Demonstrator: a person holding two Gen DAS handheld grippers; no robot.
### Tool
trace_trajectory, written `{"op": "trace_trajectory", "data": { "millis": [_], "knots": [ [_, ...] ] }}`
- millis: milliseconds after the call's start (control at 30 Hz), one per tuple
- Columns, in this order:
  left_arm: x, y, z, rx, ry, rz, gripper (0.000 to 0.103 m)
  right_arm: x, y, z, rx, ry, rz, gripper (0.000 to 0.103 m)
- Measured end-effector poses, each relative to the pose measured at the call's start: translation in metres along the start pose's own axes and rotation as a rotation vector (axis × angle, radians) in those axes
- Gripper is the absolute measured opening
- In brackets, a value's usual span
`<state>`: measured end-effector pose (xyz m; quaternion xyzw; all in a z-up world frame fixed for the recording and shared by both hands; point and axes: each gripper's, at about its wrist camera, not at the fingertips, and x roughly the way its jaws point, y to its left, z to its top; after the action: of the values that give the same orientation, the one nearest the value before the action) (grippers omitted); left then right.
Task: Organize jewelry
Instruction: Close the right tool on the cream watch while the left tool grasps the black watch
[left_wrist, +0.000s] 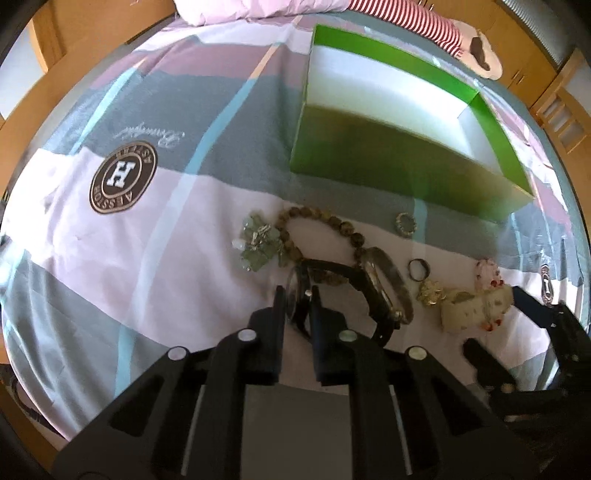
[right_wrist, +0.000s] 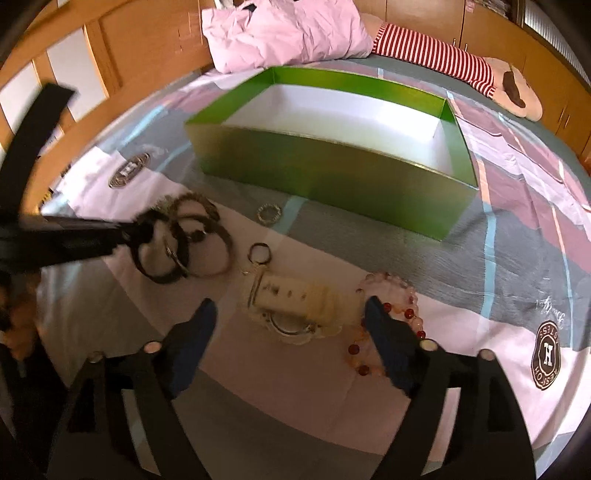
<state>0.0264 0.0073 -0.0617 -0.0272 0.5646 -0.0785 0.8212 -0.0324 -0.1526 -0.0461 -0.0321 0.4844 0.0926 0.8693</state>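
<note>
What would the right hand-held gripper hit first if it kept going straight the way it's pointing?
Most likely the cream watch. The right hand-held gripper is open, its fingers either side of the watch lying on the bedspread. Beyond it stands the green box, though depth is hard to judge.

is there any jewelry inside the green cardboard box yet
No, the green cardboard box shows only a bare white floor, and pieces such as the cream-strapped watch lie on the bedspread in front of it.

A patchwork pink, grey and white bedsheet (right_wrist: 517, 229) lies beneath the jaws; far beyond them, a crumpled pink pillow (right_wrist: 288, 33) and wooden wardrobe doors (right_wrist: 140, 40).
</note>
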Motion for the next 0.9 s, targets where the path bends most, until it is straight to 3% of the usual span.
{"op": "trace_trajectory", "data": {
  "millis": [133, 167, 267, 500, 700, 900],
  "knots": [
    [-0.009, -0.005, 0.001, 0.01, -0.013, -0.014, 0.012, 0.01, -0.004, 0.001, 0.033, -0.007, -0.016, 0.082],
    [-0.01, -0.004, 0.003, 0.01, -0.014, -0.018, 0.012, 0.01, -0.006, 0.002, 0.051, -0.009, -0.004, 0.071],
    [-0.022, 0.007, -0.001, 0.006, -0.033, -0.035, 0.012, 0.007, -0.016, 0.002, 0.13, -0.015, 0.04, 0.067],
    [-0.051, 0.015, 0.005, -0.011, -0.141, -0.091, 0.012, -0.017, -0.036, 0.01, 0.219, -0.105, 0.06, 0.066],
    [-0.051, 0.013, 0.008, -0.005, -0.151, -0.098, 0.012, -0.012, -0.038, 0.011, 0.216, -0.068, 0.024, 0.066],
    [-0.078, -0.002, 0.05, 0.051, -0.272, -0.096, 0.012, -0.049, -0.049, 0.043, 0.217, -0.202, 0.03, 0.067]
  ]
}}
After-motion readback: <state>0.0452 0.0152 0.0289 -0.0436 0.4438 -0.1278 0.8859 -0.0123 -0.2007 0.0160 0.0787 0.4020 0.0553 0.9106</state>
